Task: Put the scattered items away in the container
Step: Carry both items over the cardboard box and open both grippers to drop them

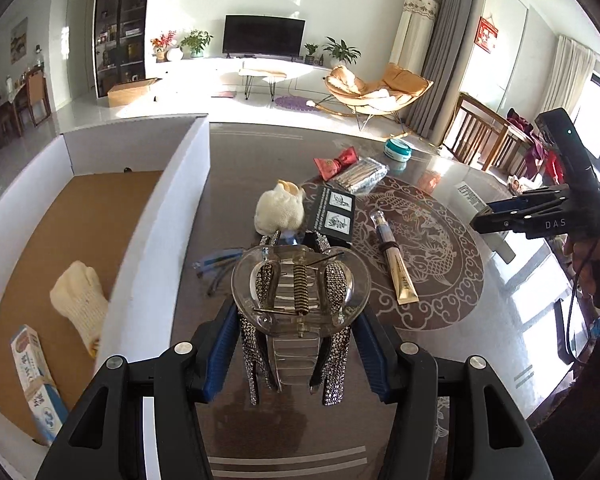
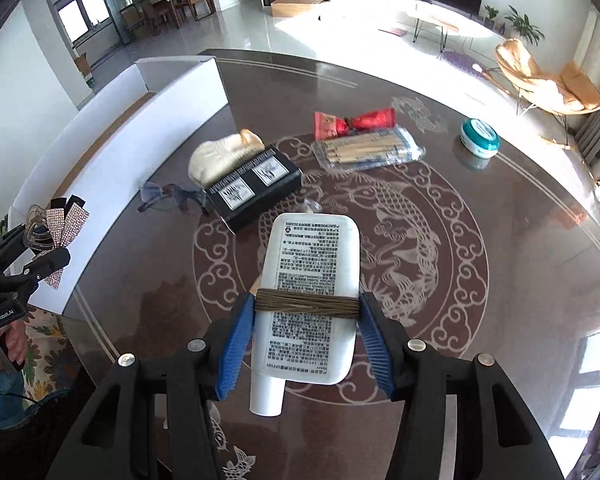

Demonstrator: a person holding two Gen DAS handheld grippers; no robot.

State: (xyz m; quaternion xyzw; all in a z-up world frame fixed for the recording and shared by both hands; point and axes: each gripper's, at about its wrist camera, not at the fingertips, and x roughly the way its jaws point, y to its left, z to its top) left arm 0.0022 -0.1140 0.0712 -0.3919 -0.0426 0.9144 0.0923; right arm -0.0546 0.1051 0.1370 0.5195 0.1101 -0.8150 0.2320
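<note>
Left wrist view showed the box [image 1: 100, 216] holding two items; both claws gripped a hair clip [image 1: 300, 292] and tube [image 2: 312, 292], several remained on the table [image 2: 500, 240].

The box [image 1: 100, 208] sits at the table's [image 2: 500, 240] left edge, with a glove [image 1: 80, 300] and a carton [image 1: 36, 380] inside it. Just right of the box wall lie glasses [image 2: 172, 198], then a second glove [image 2: 220, 158] touching a case [image 2: 256, 186]. Behind these a pouch [image 2: 352, 124] rests against a packet [image 2: 368, 150]; a tin [image 2: 480, 138] stands well right. A tube [image 1: 396, 264] lies right of the case.
</note>
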